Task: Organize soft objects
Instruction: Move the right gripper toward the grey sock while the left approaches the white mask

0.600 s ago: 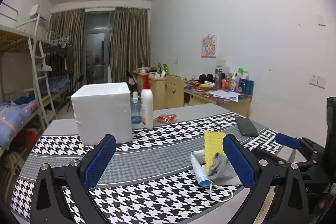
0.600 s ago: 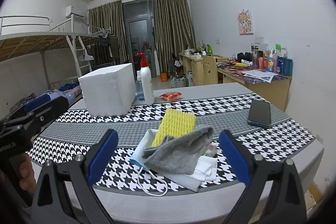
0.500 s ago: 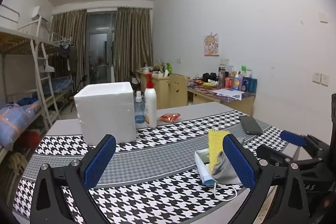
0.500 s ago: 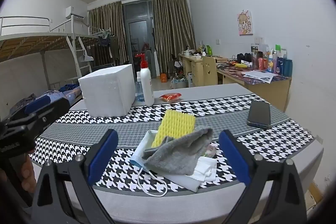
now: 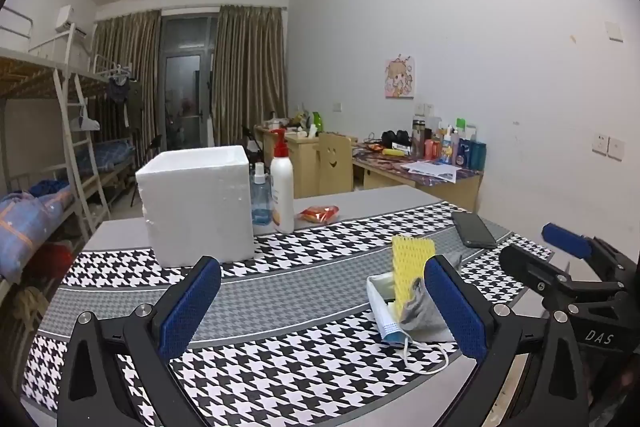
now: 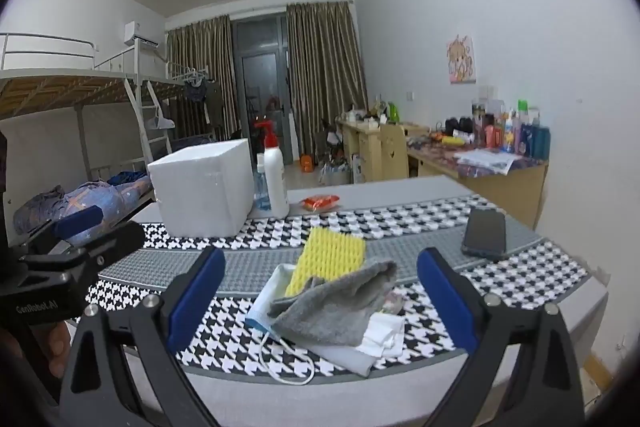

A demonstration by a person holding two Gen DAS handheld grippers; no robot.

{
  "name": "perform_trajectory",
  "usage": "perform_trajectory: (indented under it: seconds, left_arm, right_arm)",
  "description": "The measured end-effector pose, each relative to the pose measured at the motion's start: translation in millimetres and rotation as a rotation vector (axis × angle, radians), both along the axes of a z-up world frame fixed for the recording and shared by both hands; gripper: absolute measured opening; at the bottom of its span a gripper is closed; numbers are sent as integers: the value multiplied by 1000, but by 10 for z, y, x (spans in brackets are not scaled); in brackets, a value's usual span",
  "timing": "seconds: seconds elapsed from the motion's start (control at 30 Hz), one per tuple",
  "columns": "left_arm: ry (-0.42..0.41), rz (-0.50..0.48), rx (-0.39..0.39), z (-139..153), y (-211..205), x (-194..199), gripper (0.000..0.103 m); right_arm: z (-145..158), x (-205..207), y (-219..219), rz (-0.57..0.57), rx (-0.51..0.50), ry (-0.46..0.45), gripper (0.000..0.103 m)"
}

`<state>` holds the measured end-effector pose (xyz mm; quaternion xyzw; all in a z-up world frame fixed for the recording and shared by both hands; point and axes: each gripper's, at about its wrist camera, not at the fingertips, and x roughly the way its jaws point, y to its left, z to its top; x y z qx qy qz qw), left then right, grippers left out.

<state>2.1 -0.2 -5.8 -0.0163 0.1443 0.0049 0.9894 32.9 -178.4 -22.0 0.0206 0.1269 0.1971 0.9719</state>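
Observation:
A pile of soft things lies near the table's front edge: a yellow foam net [image 6: 330, 259], a grey cloth [image 6: 338, 305], a blue face mask [image 6: 260, 311] with a white ear loop, and white cloths [image 6: 376, 341]. The pile also shows in the left wrist view, with the yellow net [image 5: 412, 267] upright and the grey cloth [image 5: 420, 313] beside it. My right gripper [image 6: 320, 295] is open and empty, just short of the pile. My left gripper [image 5: 322, 301] is open and empty, left of the pile. A white foam box [image 5: 198, 203] stands at the back left.
A white pump bottle [image 5: 281, 187] and a small blue bottle [image 5: 260, 201] stand right of the box. A red snack packet [image 5: 320, 214] lies behind them. A black phone [image 6: 484, 233] lies at the right. The houndstooth tablecloth [image 5: 280, 367] covers the table.
Both views have shifted slightly; the left gripper has lifted a little. Nothing on the table has moved.

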Motion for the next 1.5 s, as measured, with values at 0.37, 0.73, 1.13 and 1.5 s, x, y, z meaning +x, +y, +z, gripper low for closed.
perform_trajectory:
  seconds: [0.37, 0.73, 1.13, 1.5]
  left_arm:
    - [7, -1, -5, -12, -6, -6, 102]
    - [19, 4, -1, -25, -14, 10, 102]
    - [39, -14, 4, -60, -97, 107, 102]
    - [92, -49, -8, -135, -141, 328, 102]
  right_arm:
    - [0, -49, 79, -30, -33, -56, 99]
    - [1, -51, 60, -30, -26, -42, 99]
    - [-12, -1, 19, -32, -22, -25, 99]
    - [-29, 134, -62, -49, -30, 5, 99]
